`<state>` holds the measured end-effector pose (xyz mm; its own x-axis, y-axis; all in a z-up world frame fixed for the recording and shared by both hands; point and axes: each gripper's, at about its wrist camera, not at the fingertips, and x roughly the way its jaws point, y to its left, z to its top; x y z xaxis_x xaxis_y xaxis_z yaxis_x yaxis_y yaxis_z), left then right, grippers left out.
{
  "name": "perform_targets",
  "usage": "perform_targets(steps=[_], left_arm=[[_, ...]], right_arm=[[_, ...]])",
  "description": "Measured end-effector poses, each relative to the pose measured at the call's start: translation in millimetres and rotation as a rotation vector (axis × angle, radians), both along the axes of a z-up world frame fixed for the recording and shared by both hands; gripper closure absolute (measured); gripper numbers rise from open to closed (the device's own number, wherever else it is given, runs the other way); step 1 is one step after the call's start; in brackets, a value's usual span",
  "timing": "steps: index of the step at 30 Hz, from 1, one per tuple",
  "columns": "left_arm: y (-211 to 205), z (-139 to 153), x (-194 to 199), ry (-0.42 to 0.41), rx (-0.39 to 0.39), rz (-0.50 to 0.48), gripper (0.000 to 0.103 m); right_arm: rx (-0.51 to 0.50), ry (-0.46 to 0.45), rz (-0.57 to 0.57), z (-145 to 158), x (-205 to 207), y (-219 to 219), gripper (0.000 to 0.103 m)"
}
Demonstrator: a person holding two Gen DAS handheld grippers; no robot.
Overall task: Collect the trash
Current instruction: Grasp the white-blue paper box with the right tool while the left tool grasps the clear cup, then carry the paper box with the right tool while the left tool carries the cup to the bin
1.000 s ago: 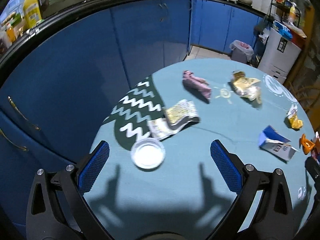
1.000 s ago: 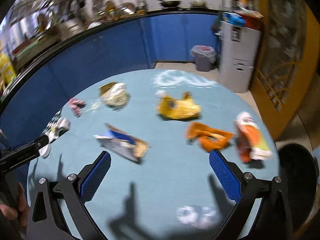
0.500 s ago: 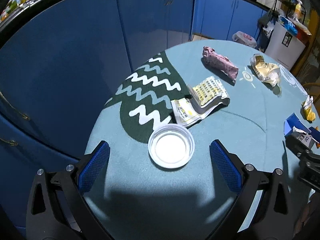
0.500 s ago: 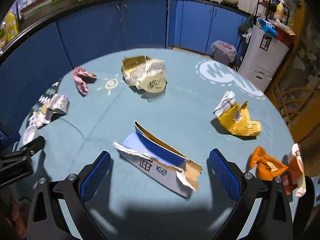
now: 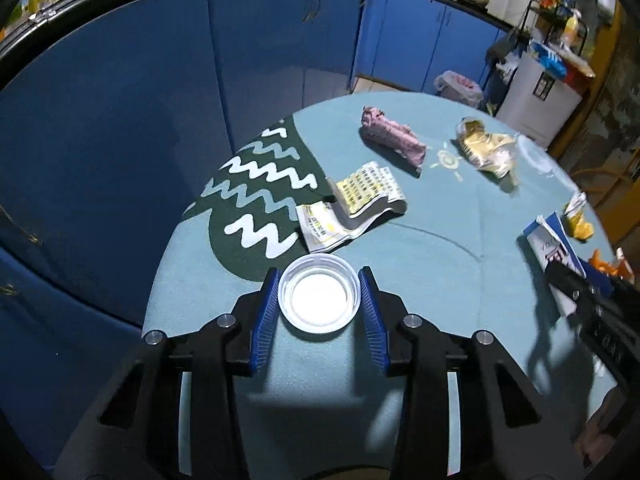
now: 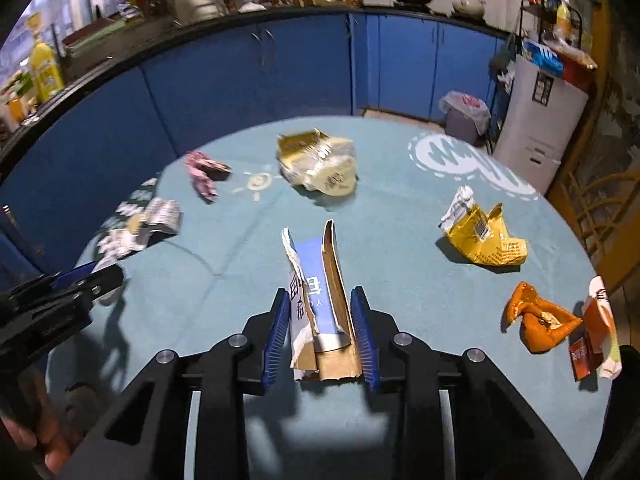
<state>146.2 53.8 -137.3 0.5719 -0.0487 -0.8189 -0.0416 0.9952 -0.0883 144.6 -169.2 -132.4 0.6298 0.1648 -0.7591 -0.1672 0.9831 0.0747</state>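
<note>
We have both grippers down on the round desk point(image 5: 460, 264) with its teal cloth. The left gripper point(image 5: 319, 304) has just been closing, and its blue fingers point(image 5: 266, 312) now sit narrow against either side of the white plastic lid point(image 5: 319, 299), which lies flat on the cloth at the near edge. From the lid, a folded printed leaflet point(image 5: 356, 204) lies at twelve o'clock, a crumpled pink wrapper point(image 5: 390, 138) farther at one o'clock, and a gold foil wrapper point(image 5: 486, 148) beyond that at two o'clock.

Our right gripper point(image 6: 320, 328) has also just been closing; its fingers point(image 6: 362, 328) are narrow and pinch the torn blue carton point(image 6: 316, 292), squeezed into a trough running away from us. From that carton, a yellow packet point(image 6: 480, 236) lies at two o'clock, an orange wrapper point(image 6: 536, 320) at three o'clock, and the gold foil wrapper at twelve o'clock.
</note>
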Motion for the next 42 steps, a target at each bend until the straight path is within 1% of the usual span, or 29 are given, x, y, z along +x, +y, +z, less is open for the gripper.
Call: perform_targets(steps=[3,6,10,14,20,30,35,42], left_arm=[[3,11,-5,-0.031,-0.032,0.001,0.062],[3,20,-9,-0.051,-0.046,-0.01,0.062],[-5,32,-14,-0.08,-0.056,-0.034,0.062],[-27,38,-14,-0.097,-0.038,-0.068,0.062],[-79,46,-13,-0.119,-0.018,-0.159,0.062],[-185,52,-17,-0.136,0.011,-0.322,0.062],[-231,55,-25,-0.146,0.02,-0.388,0.062],[-286,58,-34,-0.149,0.029,-0.463,0.062]], right_arm=[[-0.002,-0.034,0.027,11,-10,5,0.072],[0.005,-0.068,0.031,23,-22,6,0.072],[0.024,-0.085,0.008,33,-29,-4,0.072],[0.036,-0.097,-0.041,39,-38,-25,0.072],[0.052,-0.104,-0.133,43,-57,-68,0.072],[0.072,-0.123,-0.283,47,-96,-142,0.072],[0.08,-0.136,-0.346,48,-113,-175,0.072],[0.091,-0.151,-0.423,47,-130,-216,0.072]])
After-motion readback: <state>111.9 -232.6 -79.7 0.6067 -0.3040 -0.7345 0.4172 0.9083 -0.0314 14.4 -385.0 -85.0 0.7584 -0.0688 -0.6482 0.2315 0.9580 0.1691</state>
